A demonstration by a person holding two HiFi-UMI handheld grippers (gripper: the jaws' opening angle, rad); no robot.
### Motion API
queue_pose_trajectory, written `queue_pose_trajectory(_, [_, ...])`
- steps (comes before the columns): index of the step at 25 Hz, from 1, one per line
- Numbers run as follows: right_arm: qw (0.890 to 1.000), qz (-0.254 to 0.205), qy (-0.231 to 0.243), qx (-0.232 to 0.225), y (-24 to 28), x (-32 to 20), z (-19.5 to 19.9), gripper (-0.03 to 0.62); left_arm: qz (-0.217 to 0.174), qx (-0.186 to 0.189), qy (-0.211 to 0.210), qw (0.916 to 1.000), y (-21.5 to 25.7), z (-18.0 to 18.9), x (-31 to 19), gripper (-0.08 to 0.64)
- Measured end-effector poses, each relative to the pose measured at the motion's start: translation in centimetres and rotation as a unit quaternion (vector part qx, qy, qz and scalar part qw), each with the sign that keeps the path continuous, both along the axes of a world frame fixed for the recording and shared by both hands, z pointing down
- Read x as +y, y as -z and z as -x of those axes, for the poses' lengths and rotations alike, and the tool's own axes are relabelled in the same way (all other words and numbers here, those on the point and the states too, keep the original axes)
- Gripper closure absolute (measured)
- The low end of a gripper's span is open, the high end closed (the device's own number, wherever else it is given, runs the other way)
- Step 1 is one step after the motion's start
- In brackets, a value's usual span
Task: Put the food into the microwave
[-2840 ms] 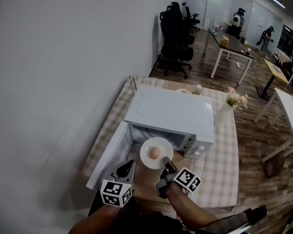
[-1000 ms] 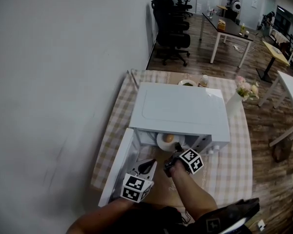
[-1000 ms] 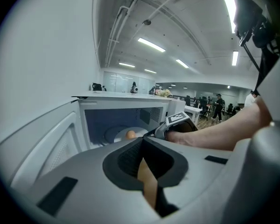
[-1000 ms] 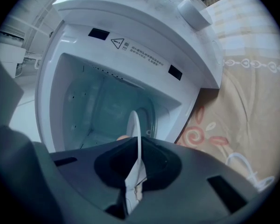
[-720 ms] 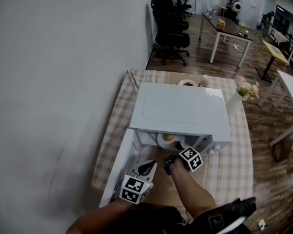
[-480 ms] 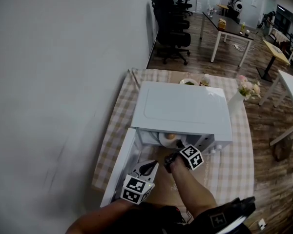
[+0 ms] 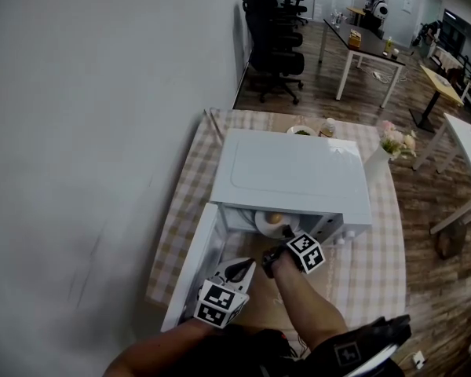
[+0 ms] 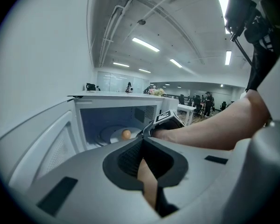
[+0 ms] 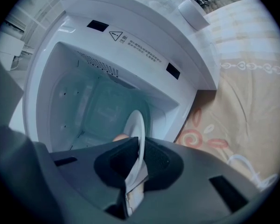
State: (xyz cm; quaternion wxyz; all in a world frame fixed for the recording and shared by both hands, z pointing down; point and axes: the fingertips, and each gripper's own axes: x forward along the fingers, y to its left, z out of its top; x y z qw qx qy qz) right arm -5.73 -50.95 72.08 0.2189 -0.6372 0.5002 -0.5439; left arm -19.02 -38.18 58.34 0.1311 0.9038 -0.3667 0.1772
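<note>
right gripper view | plate point(image 9: 136, 127) rim btwn jaws | in microwave point(image 9: 130, 36)

Flower vase point(image 7: 377, 168) on checked tablecloth point(image 7: 182, 217); black office chairs point(image 7: 272, 50) beyond.

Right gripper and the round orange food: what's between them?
Only the round white plate, rim clamped by the right gripper; shown in right gripper view.

Grey wall point(image 7: 78, 132), wood floor point(image 7: 424, 210), black chairs point(image 7: 275, 45), white desks point(image 7: 465, 159).
</note>
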Motion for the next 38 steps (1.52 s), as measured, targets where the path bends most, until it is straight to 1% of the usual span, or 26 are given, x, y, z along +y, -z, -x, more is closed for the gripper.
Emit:
queue_pose_trajectory(3, [1.0,0.003,0.001,0.01,-0.2,-0.1,0.1,0.565,0.0,0.0,-0.001,1.0,0.0,0.2,0.0,0.552])
queue_pose_trajectory(7, [1.0,0.009,-0.001,0.001,-0.7,-0.1,0.2,0.555,0.001,-0.001,0.003,1.0,0.0,0.6,0.0,0.552])
queue_pose_trajectory(11, [1.0,0.005,0.009,0.001,-0.8,-0.4,0.6,0.541,-0.004,0.0,0.002,1.0,0.1,0.7,0.0,0.552])
queue_pose_trajectory(13, [1.0,-0.006,0.016,-0.006,-0.5,-0.4,0.9,0.509,-0.007,0.001,0.003,1.0,0.1,0.6,0.1,0.552])
queue_pose_trajectory(15, [1.0,-0.016,0.024,-0.013,-0.1,-0.2,1.2,0.453,-0.003,0.002,0.001,1.0,-0.1,0.5,0.3,0.552])
queue_pose_trajectory(16, [0.999,-0.019,0.027,-0.014,0.1,-0.1,1.3,0.436,-0.002,0.002,0.001,1.0,-0.1,0.5,0.4,0.552])
queue_pose_trajectory(20, [0.999,-0.03,0.034,-0.017,0.3,0.5,1.4,0.41,0.002,0.006,0.004,1.0,-0.2,0.4,0.6,0.552])
queue_pose_trajectory(22, [0.999,-0.033,0.036,-0.012,0.4,0.7,1.1,0.394,0.002,0.01,0.006,0.9999,-0.1,0.3,0.7,0.552])
queue_pose_trajectory(24, [0.999,-0.032,0.039,-0.004,0.4,1.2,1.0,0.394,0.0,0.013,0.008,0.9999,0.1,0.2,0.7,0.552])
queue_pose_trajectory(27, [0.999,-0.027,0.044,0.003,0.2,2.2,1.0,0.416,0.001,0.014,0.01,0.9998,0.0,0.2,0.8,0.552])
queue_pose_trajectory(29, [0.999,-0.025,0.045,0.004,0.0,2.8,0.9,0.448,0.001,0.016,0.01,0.9998,0.0,0.0,0.9,0.552])
queue_pose_trajectory(30, [0.998,-0.025,0.048,0.01,0.1,3.1,0.9,0.451,0.001,0.017,0.01,0.9998,-0.1,0.0,1.0,0.552])
queue_pose_trajectory(31, [0.998,-0.024,0.052,0.02,0.1,3.4,0.9,0.464,0.001,0.017,0.011,0.9998,-0.1,-0.1,1.1,0.552])
queue_pose_trajectory(34, [0.996,-0.027,0.069,0.053,0.1,4.3,0.8,0.539,0.003,0.02,0.012,0.9997,-0.2,-0.2,1.3,0.552])
queue_pose_trajectory(35, [0.995,-0.028,0.077,0.061,0.1,4.6,0.9,0.554,0.003,0.021,0.012,0.9997,-0.2,-0.3,1.3,0.552])
queue_pose_trajectory(38, [0.991,-0.031,0.1,0.078,0.0,4.9,1.5,0.572,0.003,0.023,0.013,0.9997,-0.2,-0.4,1.4,0.552])
